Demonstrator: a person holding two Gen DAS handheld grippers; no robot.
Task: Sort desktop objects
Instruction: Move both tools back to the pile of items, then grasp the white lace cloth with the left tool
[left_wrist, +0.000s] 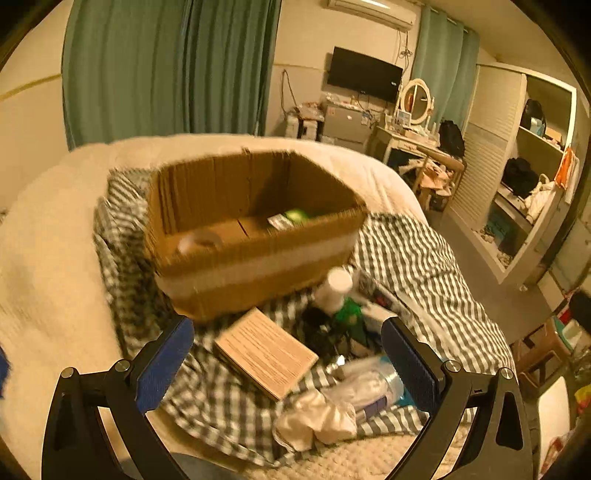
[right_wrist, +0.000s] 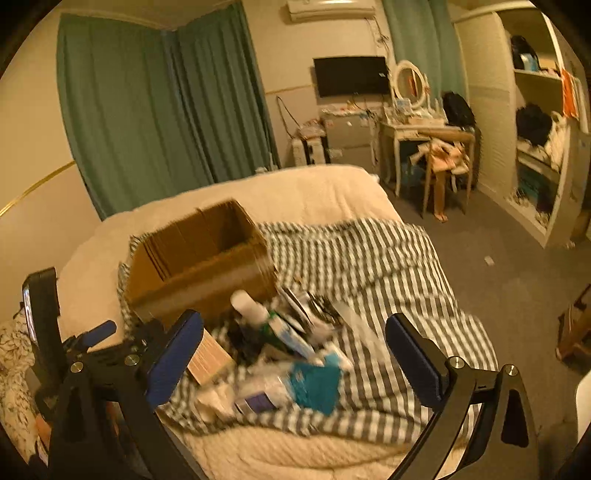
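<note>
left tool (left_wrist: 288, 354): wide open, empty | right tool (right_wrist: 293, 347): wide open, empty, above clutter pile (right_wrist: 280, 354)

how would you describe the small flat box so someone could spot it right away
Find the big open cardboard box on the checked cloth spread over the bed. Just in front of it, at the near left edge of the pile of clutter, lies the small flat box. It is the only pale, wood-grained rectangular slab there; its neighbours are a white-capped bottle and crumpled plastic packets.
</note>
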